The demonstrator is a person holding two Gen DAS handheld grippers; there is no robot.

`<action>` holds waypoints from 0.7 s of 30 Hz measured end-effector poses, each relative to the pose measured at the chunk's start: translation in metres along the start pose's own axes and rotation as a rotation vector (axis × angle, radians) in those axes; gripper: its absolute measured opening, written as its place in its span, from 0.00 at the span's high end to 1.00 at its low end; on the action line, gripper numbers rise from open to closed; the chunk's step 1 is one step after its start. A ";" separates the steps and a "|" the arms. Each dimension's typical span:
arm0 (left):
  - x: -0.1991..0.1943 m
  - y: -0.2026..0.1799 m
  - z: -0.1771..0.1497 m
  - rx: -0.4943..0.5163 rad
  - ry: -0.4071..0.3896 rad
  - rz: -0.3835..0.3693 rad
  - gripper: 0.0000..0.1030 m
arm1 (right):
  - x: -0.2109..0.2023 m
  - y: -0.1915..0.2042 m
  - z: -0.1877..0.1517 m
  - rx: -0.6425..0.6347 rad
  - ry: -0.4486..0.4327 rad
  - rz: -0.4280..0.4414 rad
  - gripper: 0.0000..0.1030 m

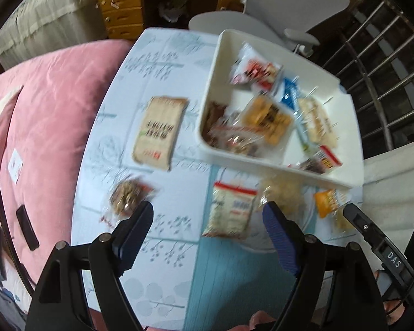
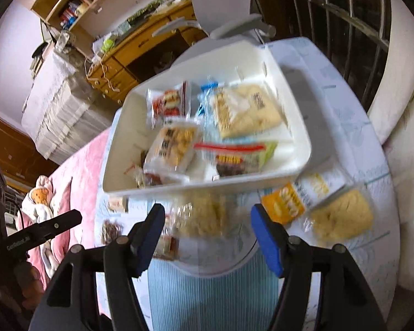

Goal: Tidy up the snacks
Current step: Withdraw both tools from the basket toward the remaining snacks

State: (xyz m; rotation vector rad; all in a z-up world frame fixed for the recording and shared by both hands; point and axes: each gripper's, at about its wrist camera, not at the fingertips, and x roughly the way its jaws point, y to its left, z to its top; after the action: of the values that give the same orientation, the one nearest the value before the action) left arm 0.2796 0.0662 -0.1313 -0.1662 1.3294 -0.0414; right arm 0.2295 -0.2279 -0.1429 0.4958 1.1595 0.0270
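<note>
Left gripper [image 1: 208,215] jaws wide apart, empty, tilted down over a white red-topped packet [image 1: 229,209] on the surface [image 1: 157,77]. Right gripper [image 2: 207,218] jaws also spread, empty, above a blurred crumbly clear-wrapped snack [image 2: 204,212]. White bin [image 1: 207,91] beyond, part-filled with mixed packets. Tan packet [image 1: 158,129] left of bin.

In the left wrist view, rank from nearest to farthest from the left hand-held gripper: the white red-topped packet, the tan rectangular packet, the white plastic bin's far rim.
1. White red-topped packet, just ahead between the left hand-held gripper fingers.
2. Tan rectangular packet, farther, ahead-left.
3. White plastic bin's far rim, farthest, ahead-right.
</note>
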 end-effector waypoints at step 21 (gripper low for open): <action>0.059 0.118 0.016 0.094 0.176 -0.087 0.19 | 0.058 0.091 -0.075 -0.036 0.044 -0.196 0.37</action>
State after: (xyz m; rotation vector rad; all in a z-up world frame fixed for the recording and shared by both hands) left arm 0.3016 0.1764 -0.2013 -0.1427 1.4916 -0.1957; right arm 0.2084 -0.1042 -0.1806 0.3498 1.2440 -0.1107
